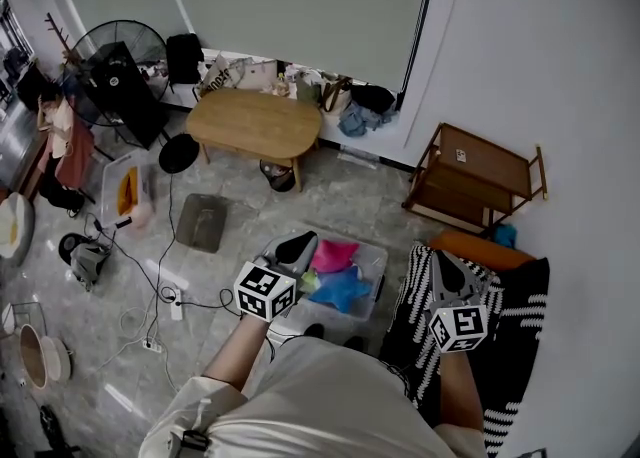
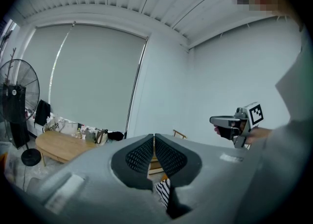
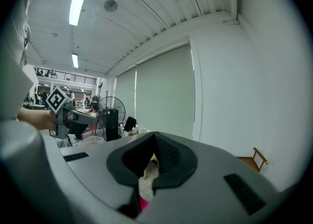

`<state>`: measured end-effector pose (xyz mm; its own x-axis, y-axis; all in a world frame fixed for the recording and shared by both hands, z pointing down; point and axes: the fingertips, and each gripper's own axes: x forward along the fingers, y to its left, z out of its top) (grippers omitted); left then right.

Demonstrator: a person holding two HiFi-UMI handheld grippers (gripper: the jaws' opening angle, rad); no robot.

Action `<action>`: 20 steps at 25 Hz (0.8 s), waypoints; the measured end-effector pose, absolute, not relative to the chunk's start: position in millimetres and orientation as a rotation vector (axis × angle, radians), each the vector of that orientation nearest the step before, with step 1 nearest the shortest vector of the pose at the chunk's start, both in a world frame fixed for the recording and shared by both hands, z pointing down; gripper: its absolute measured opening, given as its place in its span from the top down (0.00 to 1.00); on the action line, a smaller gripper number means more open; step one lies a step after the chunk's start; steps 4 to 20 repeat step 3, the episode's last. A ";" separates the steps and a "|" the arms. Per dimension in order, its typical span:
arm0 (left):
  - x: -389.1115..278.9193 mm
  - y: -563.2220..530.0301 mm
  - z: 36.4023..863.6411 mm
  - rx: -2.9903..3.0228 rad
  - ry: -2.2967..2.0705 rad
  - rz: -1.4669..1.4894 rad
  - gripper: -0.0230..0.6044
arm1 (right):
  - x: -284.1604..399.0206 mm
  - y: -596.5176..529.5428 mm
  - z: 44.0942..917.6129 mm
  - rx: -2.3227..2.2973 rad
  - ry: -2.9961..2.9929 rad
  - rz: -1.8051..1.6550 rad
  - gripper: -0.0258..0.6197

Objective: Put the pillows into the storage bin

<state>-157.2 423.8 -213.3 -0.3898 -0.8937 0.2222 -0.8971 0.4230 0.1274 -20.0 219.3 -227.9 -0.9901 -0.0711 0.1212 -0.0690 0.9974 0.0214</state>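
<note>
A clear storage bin stands on the floor in front of me, with a pink pillow and a blue pillow lying in it. My left gripper hangs over the bin's left side, jaws shut and empty; its pads meet in the left gripper view. A black-and-white striped pillow lies to the right of the bin. My right gripper hovers above it, shut with nothing held. In the right gripper view its pads are closed, and a bit of pink shows below them.
An oval wooden table stands beyond the bin and a wooden shelf rack at the right wall. A grey tray, cables and a power strip lie on the floor at left. A fan stands far left.
</note>
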 end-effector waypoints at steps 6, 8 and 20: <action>-158.3 423.7 -211.3 1.556 -2.419 0.011 0.93 | -21.7 220.3 -228.3 0.103 -3.017 -0.025 0.95; -158.3 423.7 -211.3 1.556 -2.419 0.011 0.93 | -21.7 220.3 -228.3 0.103 -3.017 -0.025 0.95; -158.3 423.7 -211.3 1.556 -2.419 0.011 0.93 | -21.7 220.3 -228.3 0.103 -3.017 -0.025 0.95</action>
